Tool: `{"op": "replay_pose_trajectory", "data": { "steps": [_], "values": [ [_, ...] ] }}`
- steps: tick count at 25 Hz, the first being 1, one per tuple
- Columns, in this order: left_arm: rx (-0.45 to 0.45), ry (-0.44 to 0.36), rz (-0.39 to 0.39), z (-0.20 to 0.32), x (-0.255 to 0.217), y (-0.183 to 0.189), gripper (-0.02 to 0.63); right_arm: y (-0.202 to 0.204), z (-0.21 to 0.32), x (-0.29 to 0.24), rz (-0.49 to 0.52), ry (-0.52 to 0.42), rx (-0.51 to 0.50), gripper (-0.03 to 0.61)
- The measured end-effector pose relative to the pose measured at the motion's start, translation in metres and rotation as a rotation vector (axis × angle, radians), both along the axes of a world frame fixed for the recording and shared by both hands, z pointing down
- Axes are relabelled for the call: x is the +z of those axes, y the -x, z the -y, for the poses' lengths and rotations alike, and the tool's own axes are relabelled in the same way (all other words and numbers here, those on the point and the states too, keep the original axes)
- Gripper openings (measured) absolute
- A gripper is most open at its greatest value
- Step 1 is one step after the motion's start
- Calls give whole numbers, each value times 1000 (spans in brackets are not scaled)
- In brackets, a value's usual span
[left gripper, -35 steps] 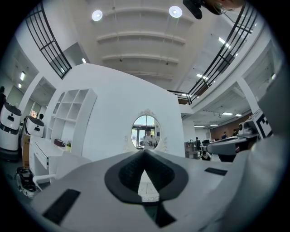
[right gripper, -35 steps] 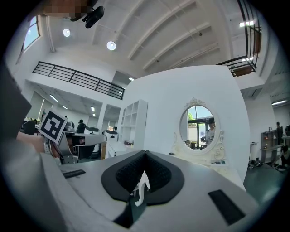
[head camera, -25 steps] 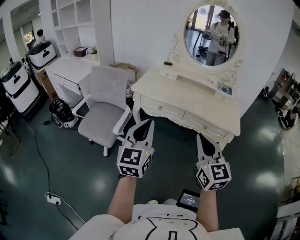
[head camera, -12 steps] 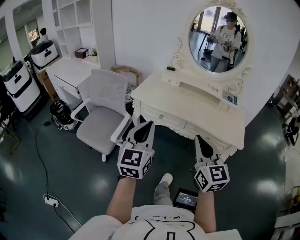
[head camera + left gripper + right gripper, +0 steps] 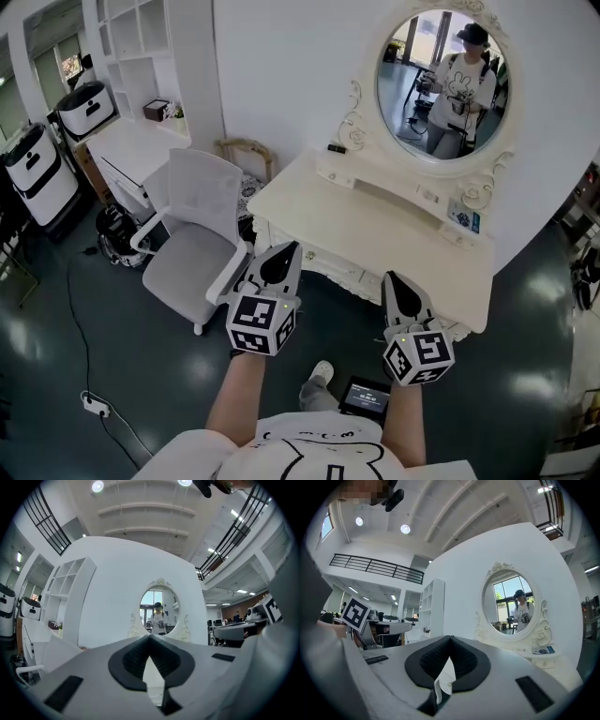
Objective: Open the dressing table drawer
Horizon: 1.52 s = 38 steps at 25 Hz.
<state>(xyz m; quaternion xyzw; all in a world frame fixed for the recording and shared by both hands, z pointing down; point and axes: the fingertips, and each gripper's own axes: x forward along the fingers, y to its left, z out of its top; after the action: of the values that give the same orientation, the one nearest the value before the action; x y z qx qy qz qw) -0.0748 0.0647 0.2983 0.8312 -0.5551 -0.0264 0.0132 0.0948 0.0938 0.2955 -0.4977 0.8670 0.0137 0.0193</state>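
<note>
Dark teal floor [image 5: 112,347], glossy, with ceiling lights reflected in it. White wall [image 5: 281,66] behind.

Left gripper [image 5: 287,247]: fingers [image 5: 126,662] together, tips meeting, nothing between them. Pads are black and ribbed, set in smooth white shells. Right gripper [image 5: 392,277]: fingers [image 5: 468,660] also closed tip to tip, empty. Both are held level and side by side, each with a marker cube at the rear, pointing at the dressing table [image 5: 375,225] and stopping short of its front.

Drawer [image 5: 333,265]: sits in the apron just under the front edge of the worktop, between the two grippers in the head view. It is cream, has carved scroll relief and lies flush with the front, so it is closed. Through the slot below the right fingertips only a pale strip of that front shows.

Worktop: cream, smooth, curved edge, with a raised back ledge. Above it is an oval mirror [image 5: 441,84] in an ornate scrolled frame, reflecting a person who holds both grippers.

To the left, just beside the dressing table, stands a pale upholstered swivel chair [image 5: 192,244] with armrests. Beyond it is white open shelving [image 5: 131,28]. A black cable [image 5: 80,319] trails across the floor.
</note>
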Motion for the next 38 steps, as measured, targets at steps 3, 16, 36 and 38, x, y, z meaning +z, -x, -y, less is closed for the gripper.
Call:
{"op": "replay_pose_trajectory", "data": {
  "steps": [3, 16, 36, 38],
  "values": [
    [-12, 8, 10, 29, 1, -6, 2, -5, 31, 3, 3, 12, -15, 6],
    [-34, 41, 20, 165, 12, -33, 0, -33, 172, 12, 22, 39, -24, 6],
    [23, 128, 11, 323, 55, -36, 37, -30, 330, 41, -4, 99, -2, 6],
    [36, 130, 8, 345, 56, -36, 37, -29, 351, 40, -14, 99, 5, 6]
  ]
}}
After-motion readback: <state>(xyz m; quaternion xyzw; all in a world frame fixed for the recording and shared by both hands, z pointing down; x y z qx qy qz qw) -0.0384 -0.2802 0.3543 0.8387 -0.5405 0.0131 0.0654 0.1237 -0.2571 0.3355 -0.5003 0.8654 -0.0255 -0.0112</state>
